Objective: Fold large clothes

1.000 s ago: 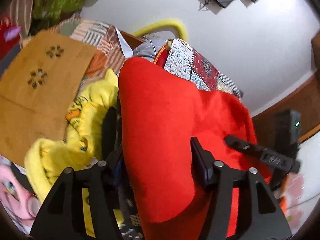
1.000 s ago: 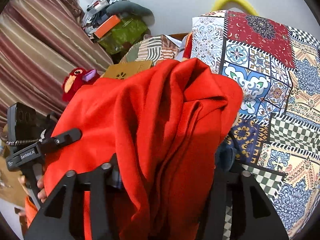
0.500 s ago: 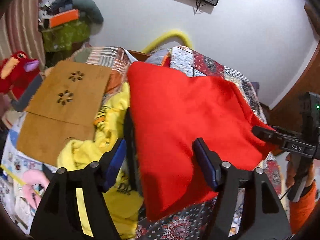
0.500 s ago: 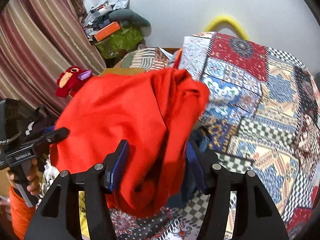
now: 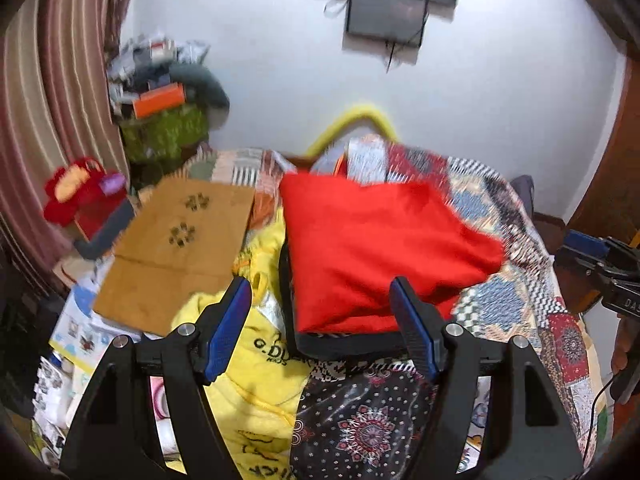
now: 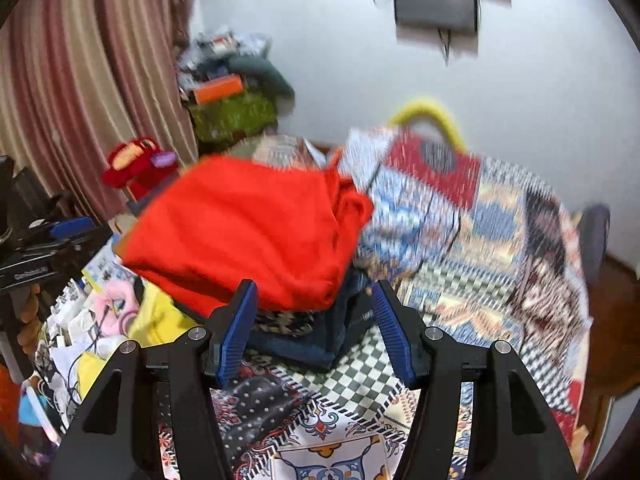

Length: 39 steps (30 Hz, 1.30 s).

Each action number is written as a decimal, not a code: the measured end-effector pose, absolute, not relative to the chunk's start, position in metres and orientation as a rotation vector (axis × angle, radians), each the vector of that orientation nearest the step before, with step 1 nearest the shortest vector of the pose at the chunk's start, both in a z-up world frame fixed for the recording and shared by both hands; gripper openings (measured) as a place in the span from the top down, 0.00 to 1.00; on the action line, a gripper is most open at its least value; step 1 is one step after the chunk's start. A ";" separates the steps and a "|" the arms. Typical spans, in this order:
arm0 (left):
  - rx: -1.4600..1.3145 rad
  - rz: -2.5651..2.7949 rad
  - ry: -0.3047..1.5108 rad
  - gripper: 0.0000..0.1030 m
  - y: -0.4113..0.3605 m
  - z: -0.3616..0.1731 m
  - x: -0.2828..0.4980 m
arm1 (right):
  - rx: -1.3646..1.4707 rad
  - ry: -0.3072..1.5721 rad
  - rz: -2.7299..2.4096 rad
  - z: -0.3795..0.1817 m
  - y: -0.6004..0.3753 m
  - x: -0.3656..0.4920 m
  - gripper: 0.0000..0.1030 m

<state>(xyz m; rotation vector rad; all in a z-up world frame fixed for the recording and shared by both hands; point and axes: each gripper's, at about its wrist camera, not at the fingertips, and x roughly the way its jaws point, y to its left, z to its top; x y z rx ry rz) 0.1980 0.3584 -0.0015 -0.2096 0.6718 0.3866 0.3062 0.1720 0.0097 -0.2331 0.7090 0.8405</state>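
A folded red garment (image 5: 376, 248) lies on top of a stack of dark folded clothes (image 6: 316, 340) on the patchwork bed. It also shows in the right wrist view (image 6: 248, 232). My left gripper (image 5: 320, 332) is open and empty, drawn back from the red garment's near edge. My right gripper (image 6: 314, 328) is open and empty, just in front of the stack. The right gripper also shows at the right edge of the left wrist view (image 5: 600, 256), and the left gripper at the left edge of the right wrist view (image 6: 52, 240).
A yellow garment (image 5: 248, 360) lies left of the stack. A brown cardboard sheet (image 5: 176, 248) and a red plush toy (image 5: 80, 196) lie further left. The patchwork quilt (image 6: 480, 248) covers the bed. A curtain (image 6: 80, 80) hangs at left, a screen (image 5: 388, 12) on the wall.
Both grippers have let go of the red garment and drawn back. The garment has dropped onto the stack and lies folded there.
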 end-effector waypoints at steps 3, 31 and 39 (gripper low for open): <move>-0.169 0.383 0.581 0.31 0.331 0.029 0.170 | -0.194 0.612 0.860 0.037 0.155 0.277 0.46; 0.006 0.506 0.087 0.07 0.162 0.087 -0.004 | -0.018 0.152 0.806 0.104 0.059 0.106 0.06; 0.002 0.505 0.087 0.03 0.155 0.080 -0.010 | -0.031 0.158 0.772 0.100 0.060 0.104 0.00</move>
